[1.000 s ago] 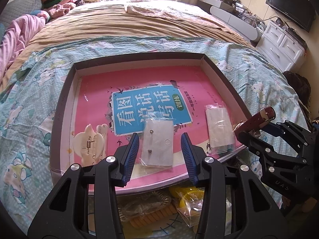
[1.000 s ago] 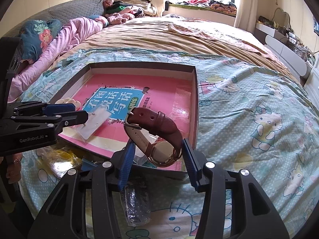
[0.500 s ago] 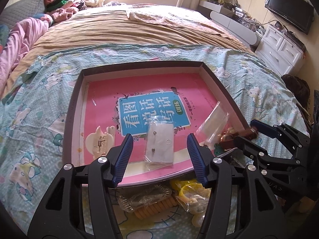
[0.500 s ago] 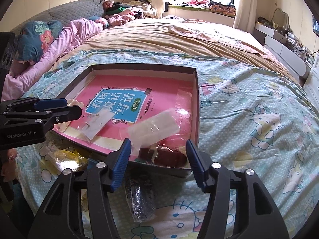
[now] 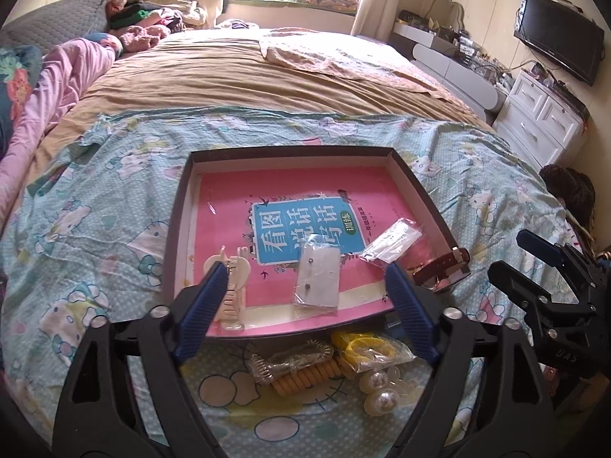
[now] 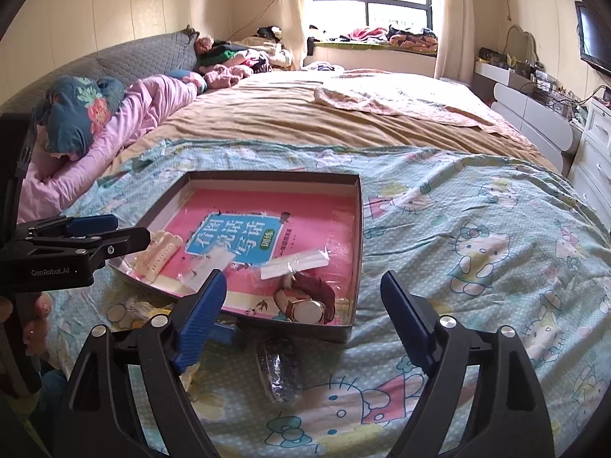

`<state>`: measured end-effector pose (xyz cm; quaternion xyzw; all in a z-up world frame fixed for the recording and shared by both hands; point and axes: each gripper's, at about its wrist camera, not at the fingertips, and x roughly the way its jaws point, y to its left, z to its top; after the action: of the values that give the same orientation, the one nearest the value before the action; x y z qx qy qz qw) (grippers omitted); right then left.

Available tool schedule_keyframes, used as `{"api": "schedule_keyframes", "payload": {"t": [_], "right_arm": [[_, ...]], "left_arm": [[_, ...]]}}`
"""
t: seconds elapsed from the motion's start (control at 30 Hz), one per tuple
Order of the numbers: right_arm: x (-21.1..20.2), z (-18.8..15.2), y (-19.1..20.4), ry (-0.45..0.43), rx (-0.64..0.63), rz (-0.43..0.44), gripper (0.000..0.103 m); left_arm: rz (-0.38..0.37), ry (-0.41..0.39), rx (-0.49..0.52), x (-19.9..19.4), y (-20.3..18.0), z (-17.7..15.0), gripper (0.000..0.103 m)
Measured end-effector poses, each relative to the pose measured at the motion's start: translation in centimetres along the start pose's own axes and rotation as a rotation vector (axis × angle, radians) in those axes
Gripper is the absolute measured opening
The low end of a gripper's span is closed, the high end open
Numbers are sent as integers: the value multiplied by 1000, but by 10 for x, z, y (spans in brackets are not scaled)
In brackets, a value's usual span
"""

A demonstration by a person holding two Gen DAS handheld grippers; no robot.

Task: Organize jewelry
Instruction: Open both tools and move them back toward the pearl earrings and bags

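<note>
A dark shallow box (image 5: 179, 206) (image 6: 357, 229) with a pink book inside lies on the bed. In it are a brown-strap watch (image 6: 309, 301) (image 5: 439, 267) at the near right corner, a cream hair claw (image 5: 231, 286), a bagged earring card (image 5: 319, 278) and a small clear bag (image 5: 393, 242). In front of the box lie a bagged orange coil hair tie (image 5: 301, 370), a yellow bagged item (image 5: 366, 347), pearl beads (image 5: 378, 389) and a dark bagged piece (image 6: 278, 370). My left gripper (image 5: 305, 316) is open and empty over the box's near edge. My right gripper (image 6: 303, 316) is open and empty, just short of the watch.
The box sits on a Hello Kitty sheet (image 6: 477, 248) over a wide bed with a tan cover (image 5: 248, 72). Pink bedding and pillows (image 6: 114, 114) lie at the left. White drawers (image 5: 542, 122) and a TV (image 5: 553, 49) stand at the right.
My right gripper set the watch down in the box's near right corner, opened and pulled back. My left gripper opened wider and drew back from the earring card.
</note>
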<state>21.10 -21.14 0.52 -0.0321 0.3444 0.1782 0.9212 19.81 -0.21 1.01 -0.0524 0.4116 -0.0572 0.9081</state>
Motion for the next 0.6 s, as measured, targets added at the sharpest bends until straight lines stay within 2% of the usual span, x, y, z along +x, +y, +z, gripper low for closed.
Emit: {"api": "schedule_keyframes", "payload": {"t": [0.13,0.6], "right_arm": [[-14,3,2,-28,1,6,86],[-43,0,18,-62,-20,26,88]], "left_arm": [[7,-16,-14,-11,3,-1,90],[22,-38,-43,-37,12,-17,92]]}}
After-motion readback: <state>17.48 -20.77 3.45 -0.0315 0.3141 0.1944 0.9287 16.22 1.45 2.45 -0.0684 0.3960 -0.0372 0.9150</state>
